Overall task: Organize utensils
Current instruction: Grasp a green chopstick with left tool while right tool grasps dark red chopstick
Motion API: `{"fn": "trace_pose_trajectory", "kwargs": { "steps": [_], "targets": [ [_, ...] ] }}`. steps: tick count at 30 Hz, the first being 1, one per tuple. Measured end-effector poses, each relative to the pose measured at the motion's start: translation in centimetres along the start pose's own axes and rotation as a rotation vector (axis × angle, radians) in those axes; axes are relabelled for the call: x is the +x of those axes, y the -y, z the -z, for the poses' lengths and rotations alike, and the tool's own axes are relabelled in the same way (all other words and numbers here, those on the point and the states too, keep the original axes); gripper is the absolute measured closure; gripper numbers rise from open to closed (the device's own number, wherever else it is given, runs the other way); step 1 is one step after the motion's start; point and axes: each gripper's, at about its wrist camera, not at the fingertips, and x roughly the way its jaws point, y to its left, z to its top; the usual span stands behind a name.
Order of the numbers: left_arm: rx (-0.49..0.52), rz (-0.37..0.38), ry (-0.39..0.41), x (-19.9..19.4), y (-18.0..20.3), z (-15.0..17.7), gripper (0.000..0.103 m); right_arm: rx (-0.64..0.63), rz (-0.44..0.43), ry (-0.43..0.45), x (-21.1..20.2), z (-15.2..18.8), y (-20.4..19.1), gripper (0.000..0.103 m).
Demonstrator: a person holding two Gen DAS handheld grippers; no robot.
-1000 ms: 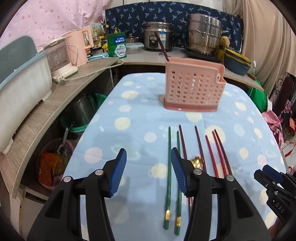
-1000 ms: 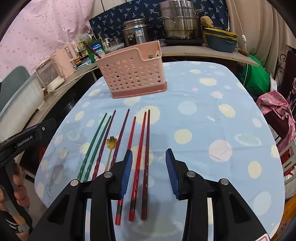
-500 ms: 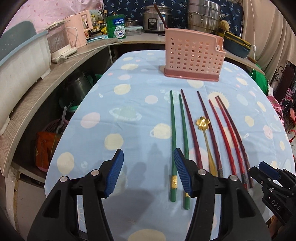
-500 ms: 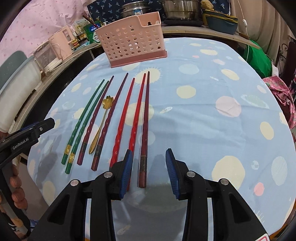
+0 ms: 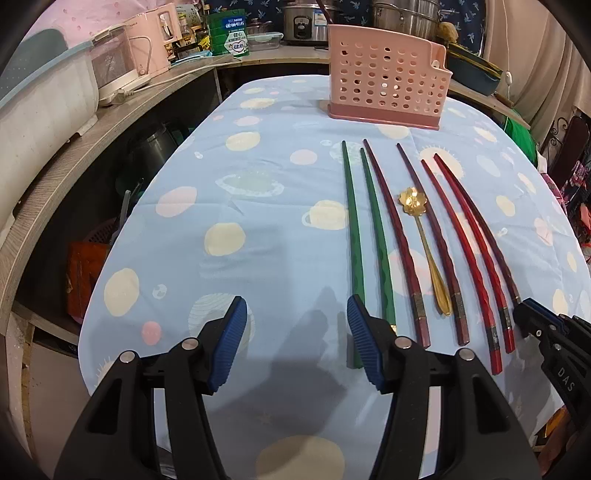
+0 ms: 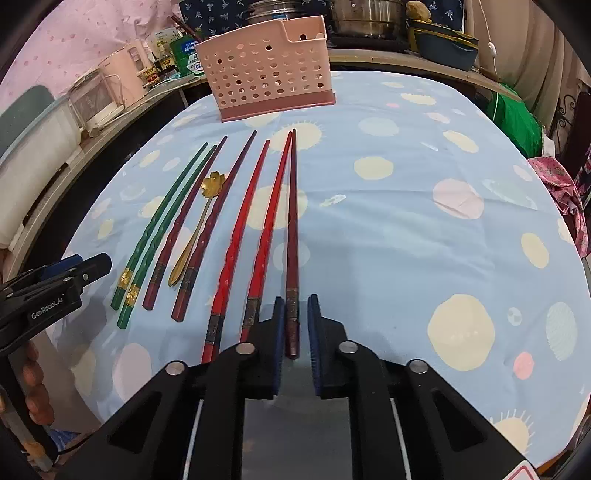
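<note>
Several chopsticks and a gold flower spoon lie side by side on the blue spotted cloth. A pink perforated utensil basket stands behind them. My right gripper is shut on the near end of the rightmost dark red chopstick, which still lies along the cloth. Two bright red chopsticks lie just left of it. My left gripper is open over bare cloth with nothing between its pads. Its right finger overlaps the near ends of the two green chopsticks.
A curved wooden counter runs along the left with a white tub, a pink appliance and jars. Pots stand behind the basket. A person's hand holds the left gripper. Green and pink fabric lies beyond the table's right edge.
My right gripper's jaws have closed from wide apart onto the dark red chopstick's end. Both grippers have sunk toward the table and tipped down, so the basket sits higher in view.
</note>
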Motion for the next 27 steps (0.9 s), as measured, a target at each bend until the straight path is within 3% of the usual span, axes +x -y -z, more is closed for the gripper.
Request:
{"fn": "trace_pose_trajectory", "kwargs": {
  "steps": [27],
  "targets": [
    [0.033, 0.049, -0.049, 1.7, 1.4, 0.9, 0.051, 0.001, -0.001, 0.0, -0.1, 0.0, 0.0, 0.095]
  ]
}}
